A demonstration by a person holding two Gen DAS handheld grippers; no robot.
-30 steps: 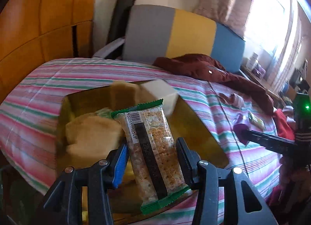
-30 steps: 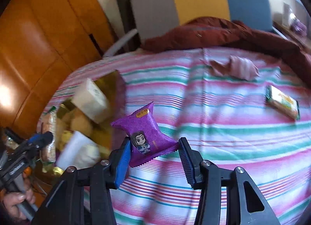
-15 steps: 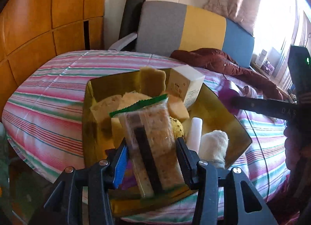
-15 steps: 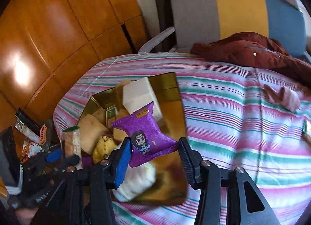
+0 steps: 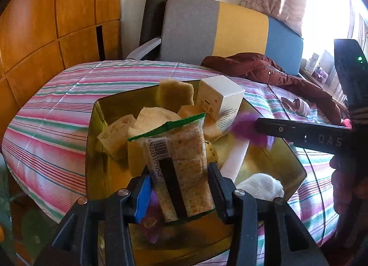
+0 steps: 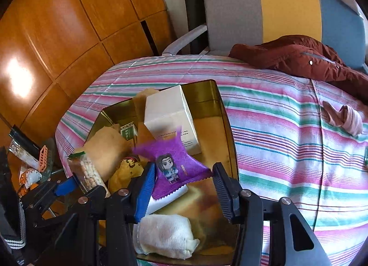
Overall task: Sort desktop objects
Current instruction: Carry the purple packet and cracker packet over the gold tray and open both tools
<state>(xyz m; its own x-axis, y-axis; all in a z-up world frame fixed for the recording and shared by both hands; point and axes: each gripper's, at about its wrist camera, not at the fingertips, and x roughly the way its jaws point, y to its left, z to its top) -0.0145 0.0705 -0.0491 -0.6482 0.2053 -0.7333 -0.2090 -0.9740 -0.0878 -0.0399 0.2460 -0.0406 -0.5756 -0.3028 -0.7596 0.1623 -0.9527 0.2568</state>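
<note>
The left gripper (image 5: pixel 179 187) holds a cracker pack (image 5: pixel 181 169), its jaws narrow on the pack's sides. The pack's long axis runs up the frame, over the gold tray (image 5: pixel 108 174). In the right wrist view the right gripper (image 6: pixel 182 183) hangs at lower centre, above the same tray (image 6: pixel 226 128). Its jaws are opening. The purple sachet (image 6: pixel 174 167) lies between them, clear of the right-hand jaw and angled toward the upper left. Likely both drop straight down into the tray.
</note>
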